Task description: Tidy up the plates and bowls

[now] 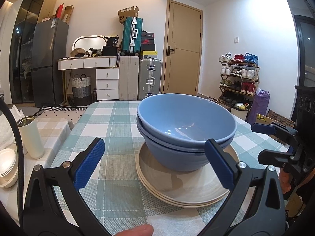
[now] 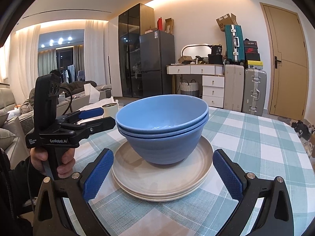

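Left hand-held gripper [image 1: 154, 164]: jaws spread wide, nothing between the pads, low centre of the left wrist view, pointed at the stack w/ the right pad in front of the bowl rims – contact can't be told. Seen side-on at left of the right wrist view, fingers apart there too.
Right hand-held gripper [image 2: 163, 174]: also gaping, empty; pads sit either side of the plates' near edge, bottom centre of the right wrist view, not touching as far as I can tell.
Blue bowls [image 2: 162, 125]: two, nested, upright, centre frame – the upper one sits a bit tilted in the lower.
Plates [image 2: 157, 179]: approx. three cream ones stacked flat; bowls stand on the top plate, toward its far side.
Tabletop [image 2: 246, 149]: green-and-white check cloth; stack is mid-cloth.
Off to the side: white tumbler [image 1: 31, 137] and small white bowls [image 1: 6, 166], left edge of the left wrist view, well apart from the stack.
Task status: looks about done, everything in one pile.
Risk 1: a pad clipping a bowl rim – the tilted top bowl could rock or slide out.
Risk 2: lifting or pushing the plates w/ bowls off-centre – pile tips toward the far side.
Risk 3: cloth drags under a shove, shifting the whole stack.
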A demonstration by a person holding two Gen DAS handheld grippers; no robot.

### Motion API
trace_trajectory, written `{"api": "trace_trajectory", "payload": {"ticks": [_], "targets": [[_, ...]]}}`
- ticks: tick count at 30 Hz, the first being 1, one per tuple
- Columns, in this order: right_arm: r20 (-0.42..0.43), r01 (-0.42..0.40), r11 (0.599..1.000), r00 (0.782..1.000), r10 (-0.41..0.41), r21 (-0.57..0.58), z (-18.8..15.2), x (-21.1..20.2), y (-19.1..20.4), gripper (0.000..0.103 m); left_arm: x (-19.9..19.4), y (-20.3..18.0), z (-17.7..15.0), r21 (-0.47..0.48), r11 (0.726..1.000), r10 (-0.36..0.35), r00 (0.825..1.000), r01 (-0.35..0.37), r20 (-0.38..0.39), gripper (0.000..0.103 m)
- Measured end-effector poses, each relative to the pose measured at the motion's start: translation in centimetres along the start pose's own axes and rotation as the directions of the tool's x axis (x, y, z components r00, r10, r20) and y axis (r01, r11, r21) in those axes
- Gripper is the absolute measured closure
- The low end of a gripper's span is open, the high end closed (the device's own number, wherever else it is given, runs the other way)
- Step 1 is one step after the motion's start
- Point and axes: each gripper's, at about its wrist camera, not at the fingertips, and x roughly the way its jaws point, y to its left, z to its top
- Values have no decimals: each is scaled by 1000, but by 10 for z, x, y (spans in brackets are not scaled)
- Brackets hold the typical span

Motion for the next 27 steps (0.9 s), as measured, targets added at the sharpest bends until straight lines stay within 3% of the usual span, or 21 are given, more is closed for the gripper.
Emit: {"api": "trace_trajectory", "payload": {"ticks": [27], "targets": [[8, 9, 1000, 1000, -8, -12, -3, -2, 2, 1, 0, -7, -3, 21, 1000, -3, 1000, 3, 1, 2]]}}
